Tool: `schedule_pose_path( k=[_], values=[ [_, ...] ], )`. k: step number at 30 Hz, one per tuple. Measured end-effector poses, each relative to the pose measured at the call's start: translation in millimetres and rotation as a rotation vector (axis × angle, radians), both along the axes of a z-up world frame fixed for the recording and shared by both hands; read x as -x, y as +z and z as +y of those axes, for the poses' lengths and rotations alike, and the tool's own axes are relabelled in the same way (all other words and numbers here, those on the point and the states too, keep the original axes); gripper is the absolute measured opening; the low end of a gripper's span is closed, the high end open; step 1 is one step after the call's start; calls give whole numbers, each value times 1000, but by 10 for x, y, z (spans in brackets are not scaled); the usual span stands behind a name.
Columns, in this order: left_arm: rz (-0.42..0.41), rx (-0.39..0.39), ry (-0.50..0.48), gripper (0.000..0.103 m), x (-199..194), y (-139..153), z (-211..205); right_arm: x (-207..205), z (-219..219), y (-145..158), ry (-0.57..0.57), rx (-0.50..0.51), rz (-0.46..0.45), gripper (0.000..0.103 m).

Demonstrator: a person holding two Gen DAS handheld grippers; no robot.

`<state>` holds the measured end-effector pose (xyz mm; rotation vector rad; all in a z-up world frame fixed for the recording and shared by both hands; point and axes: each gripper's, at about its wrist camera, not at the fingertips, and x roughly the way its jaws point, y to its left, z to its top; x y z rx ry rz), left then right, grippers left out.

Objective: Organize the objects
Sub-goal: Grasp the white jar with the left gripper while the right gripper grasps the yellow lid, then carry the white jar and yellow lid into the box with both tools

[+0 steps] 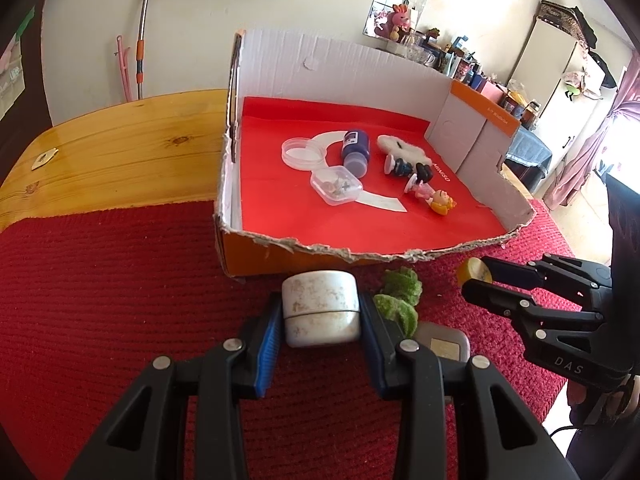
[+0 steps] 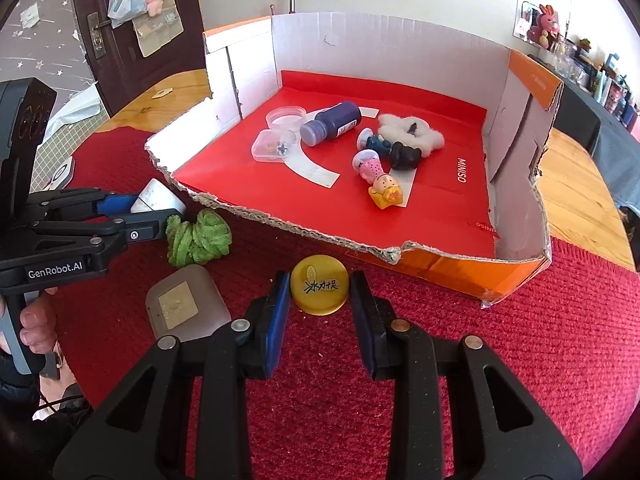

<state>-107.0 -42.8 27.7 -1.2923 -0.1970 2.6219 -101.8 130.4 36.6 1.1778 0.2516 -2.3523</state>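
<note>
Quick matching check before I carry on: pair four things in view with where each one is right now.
1. small white round jar
2. yellow bottle cap
3. dark blue plastic bottle
4. green fuzzy yarn bundle

A. lying inside the torn cardboard box
B. between the right hand-held gripper fingers
C. loose on the red mat
D. clamped in the left hand-held gripper

Pairs: 1-D, 2-B, 3-A, 4-C

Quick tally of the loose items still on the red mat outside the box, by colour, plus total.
White: 1, round white jar, in left gripper
Yellow: 1, round yellow bottle cap, in right gripper
Green: 1, fuzzy green yarn bundle
Grey: 1, flat grey compact case
Total: 4
</note>
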Motion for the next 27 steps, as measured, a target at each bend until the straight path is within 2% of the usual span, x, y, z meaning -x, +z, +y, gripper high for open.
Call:
schedule_pose_path(
  k=[14, 27],
  values=[
    [72, -11, -35, 39, -120, 324, 70, -148, -64, 260, 50, 67, 29, 29],
    [102, 13, -70, 39, 170, 536, 207, -34, -39, 515, 63, 92, 69, 29]
  ],
)
